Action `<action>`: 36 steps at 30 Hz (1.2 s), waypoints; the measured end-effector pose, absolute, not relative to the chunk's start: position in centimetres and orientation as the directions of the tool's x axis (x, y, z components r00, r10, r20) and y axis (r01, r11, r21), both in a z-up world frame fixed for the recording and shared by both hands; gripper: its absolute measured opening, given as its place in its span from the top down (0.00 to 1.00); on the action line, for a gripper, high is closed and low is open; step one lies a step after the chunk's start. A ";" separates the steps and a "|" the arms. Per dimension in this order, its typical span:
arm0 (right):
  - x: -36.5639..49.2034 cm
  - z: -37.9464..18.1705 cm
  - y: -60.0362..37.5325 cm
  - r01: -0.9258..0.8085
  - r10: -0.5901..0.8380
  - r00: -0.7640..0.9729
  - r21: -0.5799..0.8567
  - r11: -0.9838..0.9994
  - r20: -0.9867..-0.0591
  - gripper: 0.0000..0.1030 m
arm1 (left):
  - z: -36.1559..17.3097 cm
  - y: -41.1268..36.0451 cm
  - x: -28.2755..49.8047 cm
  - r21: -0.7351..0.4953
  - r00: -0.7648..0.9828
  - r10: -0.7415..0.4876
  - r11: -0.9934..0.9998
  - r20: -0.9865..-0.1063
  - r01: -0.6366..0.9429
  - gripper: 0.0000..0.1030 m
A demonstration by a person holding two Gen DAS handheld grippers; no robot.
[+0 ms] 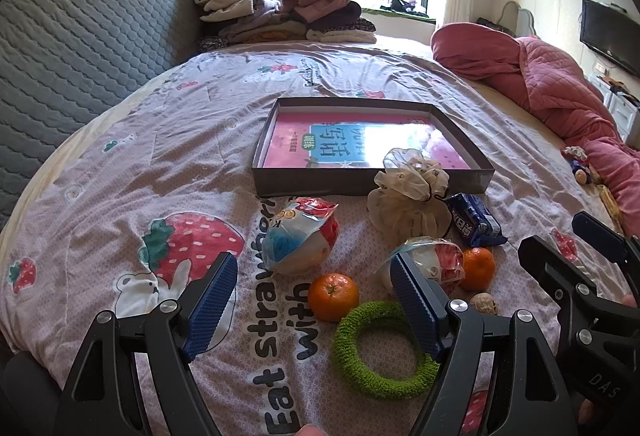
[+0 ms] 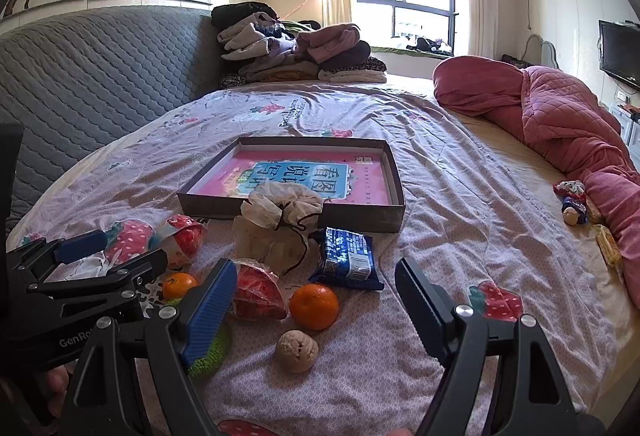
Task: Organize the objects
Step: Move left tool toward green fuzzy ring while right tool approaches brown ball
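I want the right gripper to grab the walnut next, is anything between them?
Nothing visible. The walnut lies on bare bedspread in front of the open right gripper. The nearest thing, an orange, sits just beyond the walnut, not in the path.

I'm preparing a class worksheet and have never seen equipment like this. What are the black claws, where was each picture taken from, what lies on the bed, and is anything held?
The claws are two hand-held grippers, each carrying a forward-looking camera. One picture looks along the left gripper, the other along the right gripper. Both stand open, holding nothing. On the strawberry-print quilt lie a shallow grey cardboard box with a pink book inside, two oranges, a green fuzzy ring, a blue snack packet, a walnut, a tied cloth pouch and two wrapped buns.
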State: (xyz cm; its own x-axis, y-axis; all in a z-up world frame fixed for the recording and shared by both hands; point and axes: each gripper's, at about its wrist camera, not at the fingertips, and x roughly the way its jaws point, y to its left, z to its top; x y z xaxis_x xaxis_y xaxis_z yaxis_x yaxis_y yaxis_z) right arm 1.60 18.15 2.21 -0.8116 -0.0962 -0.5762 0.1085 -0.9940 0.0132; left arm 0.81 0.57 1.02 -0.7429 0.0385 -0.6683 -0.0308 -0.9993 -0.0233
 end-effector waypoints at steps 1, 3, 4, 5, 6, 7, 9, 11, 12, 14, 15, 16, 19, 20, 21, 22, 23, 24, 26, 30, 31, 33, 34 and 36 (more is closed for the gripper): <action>1.6 2.2 18.1 0.110 -0.097 -0.811 0.013 -0.994 -0.578 0.22 | 1.0 0.6 0.8 -0.023 -0.742 0.039 -0.999 -0.669 -0.031 0.23; 1.6 2.2 18.2 0.110 -0.097 -0.811 0.013 -0.994 -0.577 0.22 | 1.0 0.5 0.8 -0.023 -0.742 0.038 -0.999 -0.669 -0.030 0.23; 1.6 2.2 18.2 0.111 -0.097 -0.810 0.012 -0.994 -0.578 0.22 | 1.0 0.5 0.8 -0.023 -0.742 0.038 -0.999 -0.670 -0.031 0.23; 1.7 2.2 18.2 0.111 -0.097 -0.811 0.011 -0.994 -0.577 0.22 | 1.1 0.4 0.8 -0.023 -0.742 0.037 -0.999 -0.670 -0.030 0.23; 1.7 2.2 18.1 0.112 -0.098 -0.810 0.012 -0.994 -0.578 0.22 | 1.0 0.4 0.8 -0.022 -0.740 0.037 -0.999 -0.671 -0.030 0.23; 1.7 2.2 18.1 0.112 -0.098 -0.809 0.011 -0.994 -0.580 0.22 | 1.0 0.5 0.8 -0.020 -0.738 0.036 -0.999 -0.674 -0.030 0.23; 1.7 2.2 18.0 0.115 -0.099 -0.807 0.009 -0.993 -0.582 0.22 | 0.9 0.5 0.7 -0.020 -0.733 0.035 -0.999 -0.680 -0.030 0.23; 1.6 2.1 18.0 0.116 -0.099 -0.804 0.009 -0.993 -0.586 0.22 | 0.8 0.5 0.7 -0.021 -0.727 0.037 -0.999 -0.685 -0.031 0.23; 1.5 2.1 18.0 0.116 -0.099 -0.803 0.009 -0.993 -0.587 0.22 | 0.8 0.5 0.7 -0.021 -0.726 0.037 -0.999 -0.687 -0.031 0.23; 1.5 2.1 18.0 0.118 -0.099 -0.802 0.007 -0.993 -0.589 0.22 | 0.8 0.5 0.6 -0.023 -0.723 0.038 -0.999 -0.689 -0.031 0.23; 1.6 2.1 18.0 0.117 -0.099 -0.803 0.006 -0.993 -0.588 0.22 | 0.8 0.5 0.6 -0.023 -0.722 0.038 -0.999 -0.690 -0.031 0.23; 1.5 2.1 18.0 0.119 -0.100 -0.803 0.007 -0.993 -0.587 0.22 | 0.7 0.5 0.6 -0.023 -0.722 0.038 -0.999 -0.691 -0.030 0.23; 1.5 2.0 18.0 0.121 -0.102 -0.802 0.007 -0.993 -0.589 0.22 | 0.7 0.4 0.6 -0.023 -0.718 0.038 -0.999 -0.695 -0.030 0.23; 1.4 1.9 17.9 0.124 -0.103 -0.799 0.005 -0.992 -0.592 0.22 | 0.7 0.4 0.6 -0.025 -0.716 0.040 -0.999 -0.697 -0.031 0.23; 1.4 1.9 17.9 0.123 -0.101 -0.799 0.004 -0.992 -0.592 0.22 | 0.6 0.4 0.6 -0.025 -0.713 0.040 -0.999 -0.700 -0.032 0.23; 1.5 1.8 17.9 0.126 -0.105 -0.800 0.005 -0.992 -0.591 0.22 | 0.5 0.4 0.6 -0.025 -0.710 0.041 -0.999 -0.703 -0.033 0.23; 1.5 1.8 17.9 0.132 -0.111 -0.799 0.008 -0.991 -0.591 0.22 | 0.4 0.3 0.7 -0.026 -0.706 0.044 -0.999 -0.707 -0.036 0.23; 1.5 1.8 18.0 0.134 -0.113 -0.797 0.008 -0.991 -0.593 0.22 | 0.3 0.3 0.7 -0.025 -0.701 0.044 -0.999 -0.711 -0.037 0.23; 1.5 1.6 18.0 0.139 -0.117 -0.793 0.009 -0.990 -0.598 0.22 | 0.0 0.3 0.8 -0.028 -0.691 0.049 -0.999 -0.721 -0.042 0.23; 1.6 1.2 18.1 0.144 -0.123 -0.784 0.014 -0.989 -0.609 0.22 | -0.6 0.4 1.2 -0.032 -0.675 0.063 -0.998 -0.735 -0.059 0.23; 1.6 1.2 18.1 0.146 -0.124 -0.782 0.015 -0.989 -0.611 0.22 | -0.7 0.4 1.3 -0.034 -0.671 0.067 -0.997 -0.738 -0.063 0.23; 1.7 0.9 18.2 0.148 -0.126 -0.776 0.015 -0.989 -0.618 0.22 | -1.1 0.4 1.4 -0.037 -0.658 0.071 -0.997 -0.749 -0.066 0.23; 1.7 0.7 18.2 0.149 -0.126 -0.772 0.015 -0.989 -0.623 0.22 | -1.3 0.4 1.4 -0.037 -0.653 0.072 -0.997 -0.754 -0.067 0.23; 1.8 0.6 18.3 0.151 -0.127 -0.769 0.016 -0.988 -0.627 0.22 | -1.6 0.5 1.6 -0.036 -0.644 0.072 -0.997 -0.762 -0.069 0.23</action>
